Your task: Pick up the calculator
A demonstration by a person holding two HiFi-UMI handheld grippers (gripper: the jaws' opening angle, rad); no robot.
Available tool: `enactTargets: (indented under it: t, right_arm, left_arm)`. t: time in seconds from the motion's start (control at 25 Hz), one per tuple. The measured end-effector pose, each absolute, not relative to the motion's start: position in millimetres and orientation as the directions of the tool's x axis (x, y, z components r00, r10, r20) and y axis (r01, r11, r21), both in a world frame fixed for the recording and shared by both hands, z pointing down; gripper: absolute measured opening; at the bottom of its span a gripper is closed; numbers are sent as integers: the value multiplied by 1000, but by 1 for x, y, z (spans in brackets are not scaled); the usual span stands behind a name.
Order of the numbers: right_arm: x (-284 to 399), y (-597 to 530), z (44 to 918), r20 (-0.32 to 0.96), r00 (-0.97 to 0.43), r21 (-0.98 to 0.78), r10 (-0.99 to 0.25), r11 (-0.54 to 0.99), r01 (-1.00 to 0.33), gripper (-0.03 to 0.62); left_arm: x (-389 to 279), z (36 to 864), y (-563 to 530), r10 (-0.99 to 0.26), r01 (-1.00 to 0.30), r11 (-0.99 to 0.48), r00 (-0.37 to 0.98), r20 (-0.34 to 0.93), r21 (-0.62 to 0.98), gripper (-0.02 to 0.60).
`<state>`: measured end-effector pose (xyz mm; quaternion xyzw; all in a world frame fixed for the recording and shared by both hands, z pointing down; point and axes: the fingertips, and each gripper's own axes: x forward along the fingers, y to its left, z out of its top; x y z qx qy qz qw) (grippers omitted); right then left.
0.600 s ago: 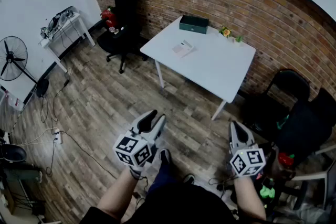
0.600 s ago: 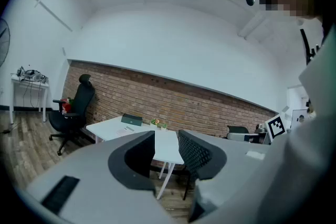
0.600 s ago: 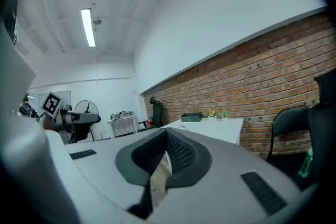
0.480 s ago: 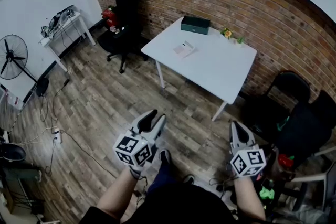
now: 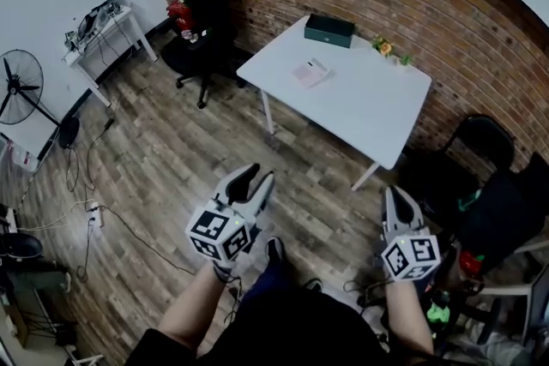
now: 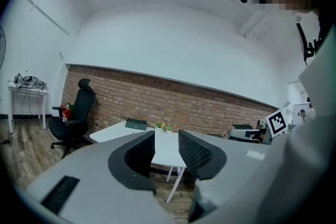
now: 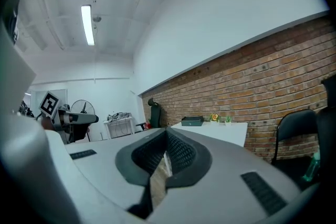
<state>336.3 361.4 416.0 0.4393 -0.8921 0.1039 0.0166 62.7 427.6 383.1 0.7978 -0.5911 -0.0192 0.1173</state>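
Observation:
The calculator (image 5: 310, 73), a small pale slab, lies on the white table (image 5: 369, 111) by the brick wall, far ahead of both grippers. My left gripper (image 5: 255, 182) is held over the wood floor at lower centre-left, open with nothing between its fingers; in the left gripper view the left gripper (image 6: 166, 136) points at the table (image 6: 167, 148). My right gripper (image 5: 396, 195) is at lower right, shut and empty; in the right gripper view the right gripper (image 7: 166, 136) shows its pads pressed together. The calculator cannot be made out in either gripper view.
A dark green box (image 5: 330, 30) and small flowers (image 5: 384, 48) stand at the table's far edge. A black office chair (image 5: 202, 13) is left of the table, black chairs (image 5: 480, 150) are to its right. A fan (image 5: 19, 90), a white side desk (image 5: 103, 34) and floor cables (image 5: 94, 219) lie to the left.
In the head view the table, the chair and both grippers have shifted slightly down and to the right. Neither gripper's jaws have changed.

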Motion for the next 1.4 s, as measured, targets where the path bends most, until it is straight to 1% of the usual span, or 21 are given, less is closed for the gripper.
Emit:
enactTargets:
  t: [0.2,0.28,0.36,0.56,0.8,1.2,1.4]
  right_arm:
    - [309,330,414,91,-635,-282,-767,592,-755,6]
    - [297,318,413,92,-620,-268,-779,581,-769,6]
    - [284,306,413,98,-601,-249,-793,565,-786,26]
    - [249,279,415,131,-554,-216,-822,522,-825,31]
    - [212,254,411,136,-537,-251,-833,495,-832,46]
    - [174,215,428,188,-549,-275,-814,493,-825,54]
    - [158,164,451,202,-577,-303,-791,510,-805,54]
  left_arm:
    - [38,383,397,-942,-938,-299,319,101,179,138]
    - [24,382,387,-941,-938,-307,324,96,158,138]
    - [7,382,376,-940,-937,-313,329,90,154,138]
    - [-40,393,351,-937,-929,-318,338,83,190,138]
    - [-89,405,329,-936,-926,-318,341,86,205,138]
    - [-117,429,290,-923,-909,-327,365,120,258,140]
    - [-135,434,255,-935,-923,-284,327,138,262,138]
